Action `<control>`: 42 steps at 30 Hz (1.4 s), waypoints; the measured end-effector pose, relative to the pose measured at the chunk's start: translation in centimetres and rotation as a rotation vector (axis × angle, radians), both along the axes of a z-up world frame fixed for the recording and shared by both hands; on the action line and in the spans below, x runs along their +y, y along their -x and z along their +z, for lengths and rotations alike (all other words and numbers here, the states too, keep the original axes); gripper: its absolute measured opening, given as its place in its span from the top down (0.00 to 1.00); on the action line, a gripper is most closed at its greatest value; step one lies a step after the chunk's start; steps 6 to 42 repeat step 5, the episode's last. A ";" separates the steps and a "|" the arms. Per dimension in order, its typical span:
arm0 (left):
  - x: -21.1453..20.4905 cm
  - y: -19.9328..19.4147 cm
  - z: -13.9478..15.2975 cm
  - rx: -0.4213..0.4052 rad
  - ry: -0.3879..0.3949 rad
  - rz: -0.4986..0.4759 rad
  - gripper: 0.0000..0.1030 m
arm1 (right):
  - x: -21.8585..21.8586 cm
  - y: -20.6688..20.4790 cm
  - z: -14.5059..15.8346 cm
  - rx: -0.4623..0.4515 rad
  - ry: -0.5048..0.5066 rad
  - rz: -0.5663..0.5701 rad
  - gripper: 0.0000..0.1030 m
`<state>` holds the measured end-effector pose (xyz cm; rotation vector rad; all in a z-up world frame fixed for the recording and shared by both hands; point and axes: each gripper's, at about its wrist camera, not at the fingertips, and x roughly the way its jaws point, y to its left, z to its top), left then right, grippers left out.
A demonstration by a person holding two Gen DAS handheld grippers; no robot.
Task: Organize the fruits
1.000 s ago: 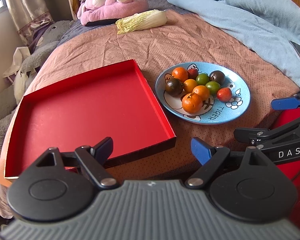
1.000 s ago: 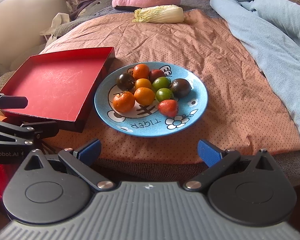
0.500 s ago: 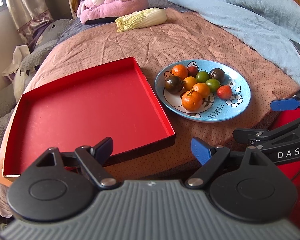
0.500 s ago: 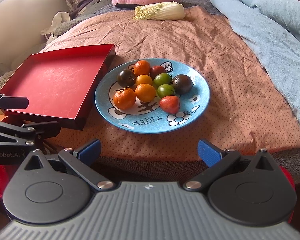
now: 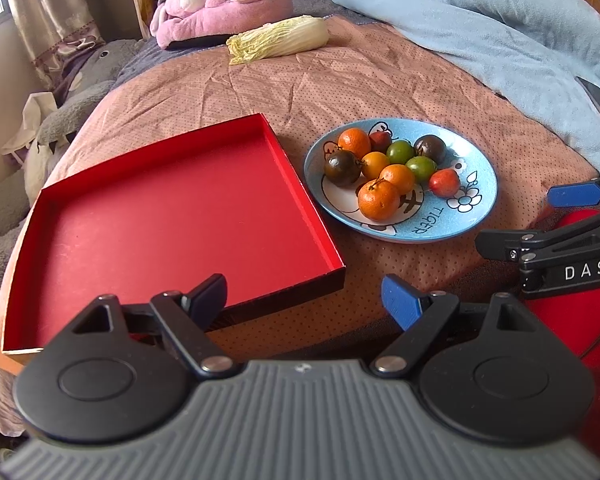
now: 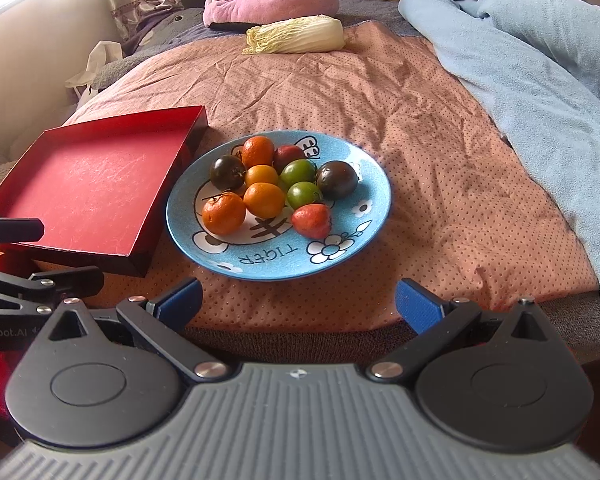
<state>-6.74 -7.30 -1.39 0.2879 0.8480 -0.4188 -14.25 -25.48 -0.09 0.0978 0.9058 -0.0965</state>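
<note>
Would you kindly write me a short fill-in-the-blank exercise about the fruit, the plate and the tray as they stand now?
1. All the fruit lies on the ____ plate.
2. The red tray holds ____ pieces of fruit.
3. The word painted on the plate's rim is ____.
4. The left gripper and right gripper both stand ____, holding nothing.

Missing words: blue; no; TIGER; open

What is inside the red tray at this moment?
Nothing can be seen in the red tray: its floor is bare in both views. All nine fruits sit on the blue plate beside it. The left gripper covers the tray's near edge.
</note>
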 end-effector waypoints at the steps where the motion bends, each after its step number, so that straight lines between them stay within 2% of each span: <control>1: 0.0 0.0 -0.1 0.002 0.001 0.004 0.17 | -0.1 0.0 0.0 -0.001 -0.001 -0.004 0.00; 5: 0.2 -0.2 -0.1 0.025 0.013 0.003 0.18 | -0.3 0.2 0.0 -0.001 -0.001 -0.011 0.00; 42: 0.2 -0.2 -0.1 0.025 0.013 0.003 0.18 | -0.3 0.2 0.0 -0.001 -0.001 -0.011 0.00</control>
